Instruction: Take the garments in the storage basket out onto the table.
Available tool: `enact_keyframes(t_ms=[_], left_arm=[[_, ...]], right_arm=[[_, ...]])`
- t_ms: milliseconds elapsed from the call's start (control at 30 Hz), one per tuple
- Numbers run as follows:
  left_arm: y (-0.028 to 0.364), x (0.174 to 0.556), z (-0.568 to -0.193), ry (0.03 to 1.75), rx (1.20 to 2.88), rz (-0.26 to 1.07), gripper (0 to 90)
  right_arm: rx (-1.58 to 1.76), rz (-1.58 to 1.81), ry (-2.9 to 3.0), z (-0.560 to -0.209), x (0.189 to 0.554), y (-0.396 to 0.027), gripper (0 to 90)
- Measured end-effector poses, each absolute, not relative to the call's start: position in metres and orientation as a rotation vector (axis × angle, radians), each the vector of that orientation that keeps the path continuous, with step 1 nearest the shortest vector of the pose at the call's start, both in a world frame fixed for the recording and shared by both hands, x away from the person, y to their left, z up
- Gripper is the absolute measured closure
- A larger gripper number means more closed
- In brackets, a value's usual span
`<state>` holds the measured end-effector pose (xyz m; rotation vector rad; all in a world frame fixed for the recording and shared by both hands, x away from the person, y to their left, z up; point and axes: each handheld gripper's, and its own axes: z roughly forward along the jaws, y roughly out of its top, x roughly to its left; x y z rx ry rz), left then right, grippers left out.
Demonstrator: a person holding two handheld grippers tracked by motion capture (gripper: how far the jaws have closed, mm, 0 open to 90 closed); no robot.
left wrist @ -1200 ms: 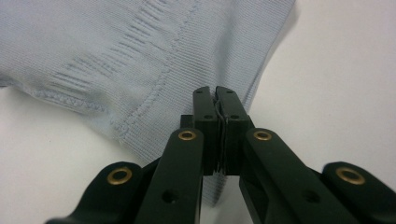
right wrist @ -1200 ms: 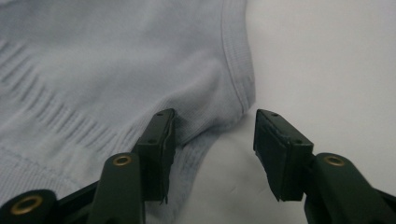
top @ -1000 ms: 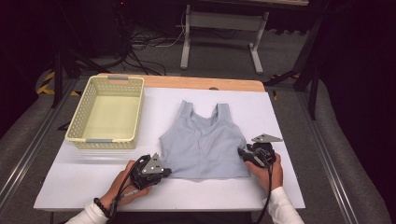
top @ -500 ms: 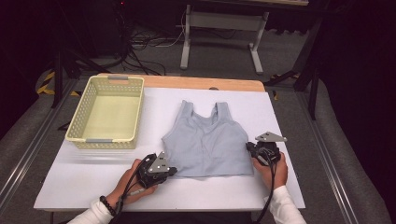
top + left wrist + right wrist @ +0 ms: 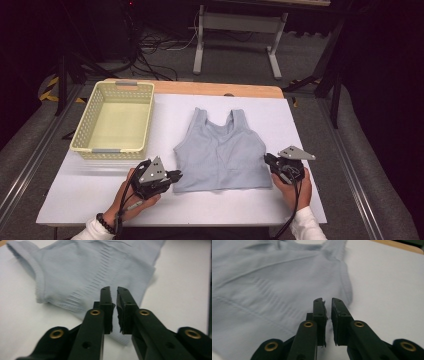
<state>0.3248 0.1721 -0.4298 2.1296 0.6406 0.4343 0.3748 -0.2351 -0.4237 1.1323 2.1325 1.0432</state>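
Quickly, per item:

Surface: white table [image 5: 210,210] with a wooden strip along its far edge; grey floor and dark stands beyond.

Top: light grey sleeveless top [image 5: 220,152] lay flat near the middle of the table, straps toward the far edge, hem toward the near edge. Ribbed hem band was plain in the left gripper view [image 5: 75,277]; the strap and side seam in the right gripper view [image 5: 274,285].

Basket: pale yellow plastic basket [image 5: 82,135] sat at the far-left part of the table, just left of the top, apart from it.

Left gripper: left gripper [image 5: 175,176] was held at the top's near-left hem corner. Fingers stood narrow, a thin slit between the pads, having just opened a little. Its own view [image 5: 113,292] showed the hem corner under the jaws, no cloth pinched in the gap.

Right gripper: right gripper [image 5: 266,160] was at the top's near-right side edge. Fingers narrow too, a slim gap, having just opened slightly after closing. Its own view [image 5: 327,301] showed the cloth's edge just left of the tips, nothing between the pads.

Hands: left hand [image 5: 125,197] and right hand [image 5: 292,187] came in from the near edge, white cuffs showing.
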Motion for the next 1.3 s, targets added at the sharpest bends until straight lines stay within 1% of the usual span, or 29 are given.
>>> enact_keyframes(t_ms=[33, 133, 200, 233, 267, 333, 367, 400, 433, 500, 533, 567, 633, 700, 733, 800, 833, 867, 900, 933, 967, 1067, 1200, 1300], left_arm=[[0.171, 0.328, -0.431, 0.664, 2.136, 0.455, 70.6], [0.165, 0.345, -0.438, 0.767, 2.119, 0.491, 58.8], [0.161, 0.353, -0.441, 0.820, 2.109, 0.530, 45.4], [0.158, 0.357, -0.443, 0.856, 2.107, 0.547, 42.8], [0.156, 0.363, -0.446, 0.900, 2.106, 0.535, 40.3], [0.153, 0.371, -0.451, 0.928, 2.109, 0.507, 38.7], [0.152, 0.374, -0.452, 0.936, 2.113, 0.518, 37.9], [0.150, 0.376, -0.454, 0.947, 2.123, 0.513, 36.0], [0.149, 0.380, -0.456, 0.962, 2.134, 0.501, 35.5], [0.147, 0.382, -0.459, 0.979, 2.149, 0.491, 35.0], [0.147, 0.382, -0.461, 0.977, 2.162, 0.479, 35.8], [0.148, 0.383, -0.462, 0.970, 2.175, 0.454, 39.4], [0.150, 0.382, -0.463, 0.977, 2.166, 0.397, 47.7], [0.151, 0.381, -0.462, 0.955, 2.174, 0.370, 57.3], [0.151, 0.379, -0.462, 0.946, 2.172, 0.366, 65.2], [0.151, 0.377, -0.462, 0.937, 2.179, 0.355, 74.7], [0.152, 0.378, -0.462, 0.935, 2.179, 0.343, 79.3], [0.153, 0.378, -0.461, 0.932, 2.183, 0.338, 81.9], [0.154, 0.378, -0.461, 0.922, 2.190, 0.333, 83.1], [0.155, 0.378, -0.460, 0.919, 2.191, 0.326, 83.6], [0.156, 0.378, -0.460, 0.921, 2.190, 0.318, 84.0], [0.162, 0.375, -0.458, 0.901, 2.188, 0.310, 84.1], [0.168, 0.368, -0.453, 0.878, 2.175, 0.319, 84.2], [0.172, 0.365, -0.451, 0.867, 2.154, 0.319, 83.9]], right_arm=[[1.104, 1.084, 2.140, -0.424, 0.370, -0.233, 79.9], [1.068, 1.093, 2.179, -0.426, 0.362, -0.224, 76.3], [1.044, 1.082, 2.202, -0.429, 0.360, -0.219, 71.7], [1.034, 1.069, 2.204, -0.430, 0.360, -0.218, 67.9], [1.040, 1.060, 2.199, -0.432, 0.361, -0.218, 64.2], [1.088, 1.041, 2.196, -0.435, 0.364, -0.221, 56.8], [1.108, 1.020, 2.191, -0.438, 0.365, -0.223, 52.3], [1.116, 1.000, 2.184, -0.440, 0.365, -0.224, 50.2], [1.129, 0.971, 2.180, -0.443, 0.365, -0.226, 48.9], [1.180, 0.949, 2.171, -0.448, 0.366, -0.231, 43.4], [1.203, 0.949, 2.171, -0.449, 0.366, -0.233, 42.9], [1.228, 0.945, 2.175, -0.450, 0.367, -0.237, 41.8], [1.275, 0.935, 2.191, -0.453, 0.369, -0.241, 40.0], [1.310, 0.969, 2.201, -0.456, 0.370, -0.245, 42.4], [1.317, 0.978, 2.211, -0.455, 0.370, -0.246, 44.6], [1.309, 0.994, 2.232, -0.455, 0.371, -0.246, 49.9], [1.302, 1.003, 2.245, -0.455, 0.370, -0.245, 56.2], [1.300, 1.027, 2.268, -0.455, 0.369, -0.245, 61.9], [1.302, 1.040, 2.278, -0.455, 0.369, -0.245, 63.0], [1.302, 1.038, 2.280, -0.455, 0.369, -0.245, 66.1], [1.291, 1.036, 2.292, -0.454, 0.368, -0.245, 71.7], [1.244, 1.010, 2.321, -0.451, 0.365, -0.242, 80.4], [1.174, 0.970, 2.326, -0.445, 0.362, -0.238, 81.0], [1.147, 0.970, 2.306, -0.441, 0.360, -0.236, 79.0]])
